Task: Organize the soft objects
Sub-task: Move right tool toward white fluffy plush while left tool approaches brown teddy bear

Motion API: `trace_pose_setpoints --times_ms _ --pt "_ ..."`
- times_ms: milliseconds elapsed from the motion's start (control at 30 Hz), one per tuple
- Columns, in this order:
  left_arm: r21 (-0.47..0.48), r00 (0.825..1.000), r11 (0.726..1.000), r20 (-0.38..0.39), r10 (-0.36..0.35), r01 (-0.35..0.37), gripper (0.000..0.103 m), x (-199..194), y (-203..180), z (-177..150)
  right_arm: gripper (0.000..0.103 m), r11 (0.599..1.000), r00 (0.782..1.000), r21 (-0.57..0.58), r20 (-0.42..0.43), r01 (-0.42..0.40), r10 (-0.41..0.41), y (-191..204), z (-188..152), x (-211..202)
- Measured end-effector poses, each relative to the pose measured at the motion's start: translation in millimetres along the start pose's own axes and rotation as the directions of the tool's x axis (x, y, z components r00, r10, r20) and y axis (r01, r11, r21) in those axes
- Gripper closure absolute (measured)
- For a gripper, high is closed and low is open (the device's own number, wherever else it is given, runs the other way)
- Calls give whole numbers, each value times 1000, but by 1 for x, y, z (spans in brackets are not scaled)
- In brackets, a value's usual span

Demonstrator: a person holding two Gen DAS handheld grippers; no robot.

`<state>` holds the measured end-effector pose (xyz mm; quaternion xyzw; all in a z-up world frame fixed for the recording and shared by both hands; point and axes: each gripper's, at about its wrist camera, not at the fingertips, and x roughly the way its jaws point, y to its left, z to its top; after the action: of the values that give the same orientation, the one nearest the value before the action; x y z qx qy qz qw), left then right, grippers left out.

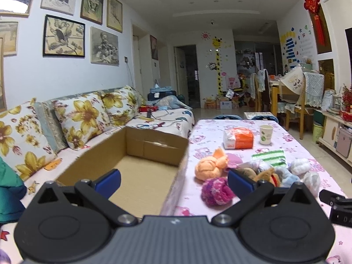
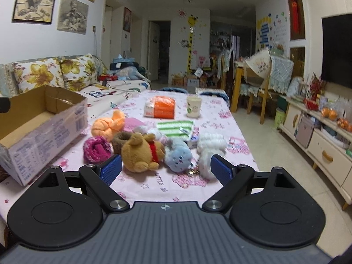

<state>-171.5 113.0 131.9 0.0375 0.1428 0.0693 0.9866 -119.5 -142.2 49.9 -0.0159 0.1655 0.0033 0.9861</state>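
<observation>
A pile of soft toys lies on the pink tablecloth (image 2: 154, 184): a brown bear (image 2: 140, 151), a blue plush (image 2: 178, 156), a white fluffy toy (image 2: 209, 147), a magenta ball (image 2: 95, 149) and an orange plush (image 2: 107, 125). An open, empty cardboard box (image 1: 140, 171) stands at the table's left side; it also shows in the right wrist view (image 2: 39, 123). My left gripper (image 1: 173, 181) is open, over the box's near right wall. My right gripper (image 2: 166, 171) is open and empty, just short of the pile. The magenta ball (image 1: 216, 190) and orange plush (image 1: 209, 167) also show in the left wrist view.
A green striped cloth (image 2: 175, 127), an orange tissue pack (image 2: 161, 107) and a paper cup (image 2: 193, 106) lie farther back on the table. A sofa with flowered cushions (image 1: 85, 118) runs along the left. A low cabinet (image 2: 319, 145) lines the right wall.
</observation>
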Motion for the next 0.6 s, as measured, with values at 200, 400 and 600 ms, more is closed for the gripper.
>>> trace_pose_setpoints --times_ms 200,400,600 --pt "29 997 997 -36 -71 72 1 13 -18 -8 0 995 999 99 -51 26 -21 -28 -1 6" --pt "78 987 986 -68 -145 150 1 29 -43 -17 0 973 992 222 -120 70 -44 -63 -1 22" --pt "102 966 964 -114 -233 245 1 55 -70 -27 0 966 983 248 -182 78 -33 -71 -1 47"
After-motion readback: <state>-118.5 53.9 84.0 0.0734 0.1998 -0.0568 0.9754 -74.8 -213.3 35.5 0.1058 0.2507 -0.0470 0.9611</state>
